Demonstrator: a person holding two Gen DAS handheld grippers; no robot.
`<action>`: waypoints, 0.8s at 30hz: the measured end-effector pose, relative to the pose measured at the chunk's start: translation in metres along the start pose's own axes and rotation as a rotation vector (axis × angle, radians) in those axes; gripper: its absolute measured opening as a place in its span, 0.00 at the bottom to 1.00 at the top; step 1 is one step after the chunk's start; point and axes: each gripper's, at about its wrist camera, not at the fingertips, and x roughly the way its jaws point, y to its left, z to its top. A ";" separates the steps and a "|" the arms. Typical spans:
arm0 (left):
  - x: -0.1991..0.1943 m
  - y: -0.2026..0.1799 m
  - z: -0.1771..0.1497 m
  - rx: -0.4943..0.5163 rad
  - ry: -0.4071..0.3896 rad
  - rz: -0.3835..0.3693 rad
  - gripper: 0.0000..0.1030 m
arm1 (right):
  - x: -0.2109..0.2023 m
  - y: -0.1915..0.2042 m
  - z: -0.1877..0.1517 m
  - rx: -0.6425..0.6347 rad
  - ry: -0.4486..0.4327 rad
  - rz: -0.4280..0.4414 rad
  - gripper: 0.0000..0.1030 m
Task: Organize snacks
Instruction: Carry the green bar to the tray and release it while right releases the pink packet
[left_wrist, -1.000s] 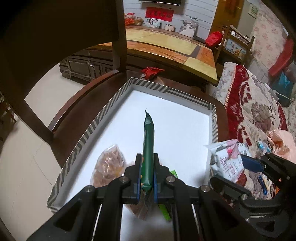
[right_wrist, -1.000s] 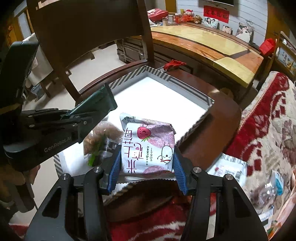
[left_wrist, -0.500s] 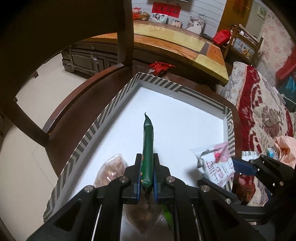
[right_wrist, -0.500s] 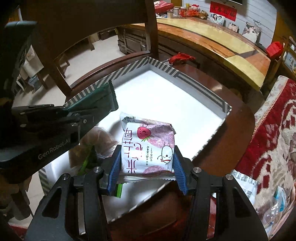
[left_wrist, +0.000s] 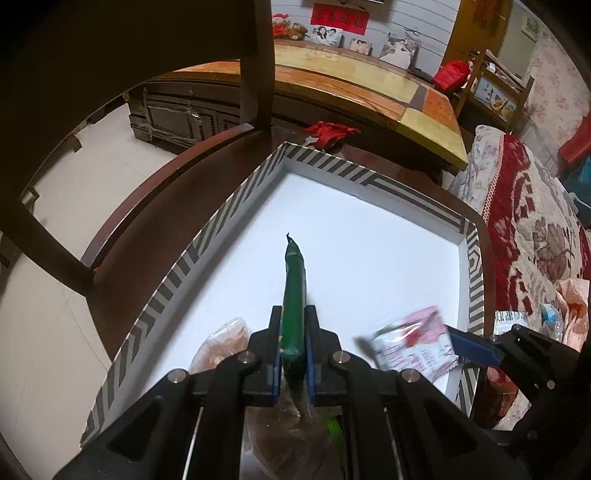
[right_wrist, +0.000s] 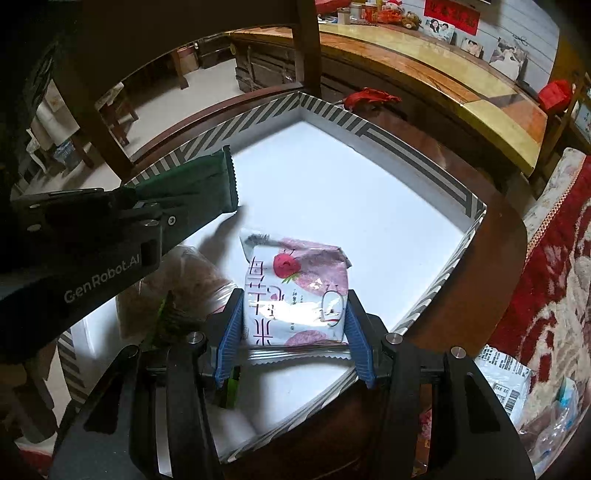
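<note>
My left gripper (left_wrist: 292, 328) is shut on a dark green snack packet (left_wrist: 293, 284), held edge-on above the white floor of a striped-rim box (left_wrist: 207, 236). My right gripper (right_wrist: 293, 321) is shut on a pink and white strawberry snack pack (right_wrist: 295, 291), also over the box (right_wrist: 417, 155), to the right of the left gripper. In the right wrist view the green packet (right_wrist: 192, 188) and the left gripper (right_wrist: 147, 218) show at the left. A clear bag of brownish snacks (left_wrist: 221, 339) lies in the box's near corner.
The box sits on a dark wooden chair seat (left_wrist: 147, 221) with the chair back (left_wrist: 258, 62) behind it. A red patterned cover (left_wrist: 535, 236) with loose snack packs (right_wrist: 506, 376) lies to the right. A wooden table (left_wrist: 351, 81) stands beyond.
Both grippers have moved forward over the box with their packets. The pink pack has come from outside the box's right rim to above its floor.
</note>
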 end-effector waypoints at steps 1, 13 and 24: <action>0.000 0.001 0.000 -0.003 0.004 0.003 0.13 | 0.000 0.000 0.000 0.004 0.000 0.004 0.50; -0.022 0.001 -0.009 -0.012 -0.042 0.006 0.71 | -0.034 -0.007 -0.021 0.082 -0.091 0.060 0.50; -0.063 -0.031 -0.028 0.068 -0.100 -0.040 0.79 | -0.085 -0.023 -0.072 0.170 -0.165 0.064 0.50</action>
